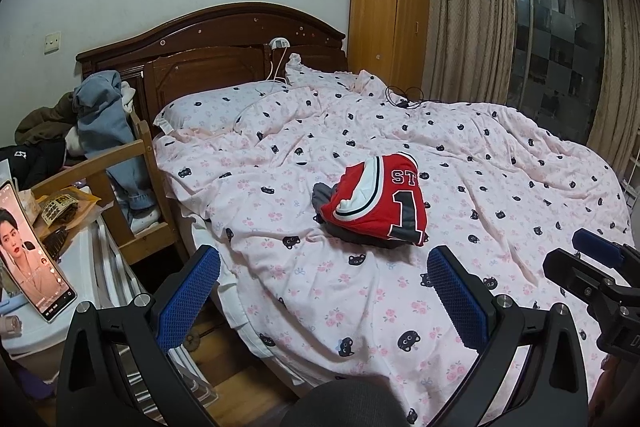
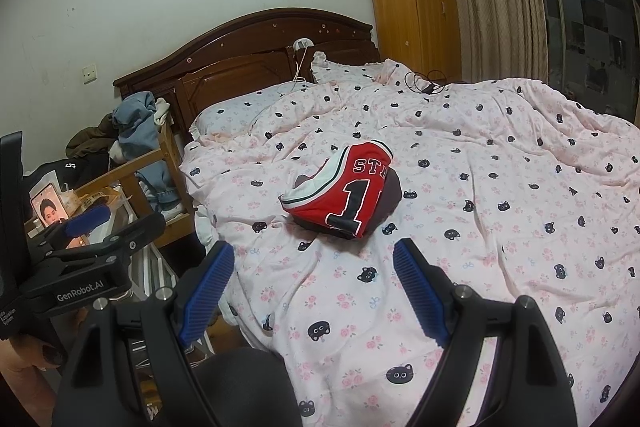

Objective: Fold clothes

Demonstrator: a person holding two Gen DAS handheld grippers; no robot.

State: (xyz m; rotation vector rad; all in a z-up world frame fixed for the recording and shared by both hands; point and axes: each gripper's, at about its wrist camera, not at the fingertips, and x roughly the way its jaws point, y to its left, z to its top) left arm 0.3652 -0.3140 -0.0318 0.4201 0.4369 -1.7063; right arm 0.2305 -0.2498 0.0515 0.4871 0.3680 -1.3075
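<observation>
A folded red jersey (image 1: 380,203) (image 2: 344,195) with white trim and black-and-white lettering lies on a dark grey garment (image 1: 320,197) in the middle of the bed. My left gripper (image 1: 323,253) hovers over the near part of the quilt, short of the jersey, with its blue pads wide apart and nothing between them. My right gripper (image 2: 314,246) hangs beside it to the right, also open and empty, just in front of the jersey. Each gripper shows in the other's view: the right gripper (image 1: 580,259) at the right edge, the left gripper (image 2: 100,227) at the left edge.
A rumpled pink quilt (image 1: 480,187) with black cat faces covers the bed below a dark wooden headboard (image 1: 224,39). A black cable (image 1: 404,97) lies near the pillows. Left of the bed are a wooden chair (image 1: 132,163) draped with jeans and a propped phone (image 1: 32,247). A wardrobe (image 1: 384,19) and curtains (image 1: 472,7) stand behind.
</observation>
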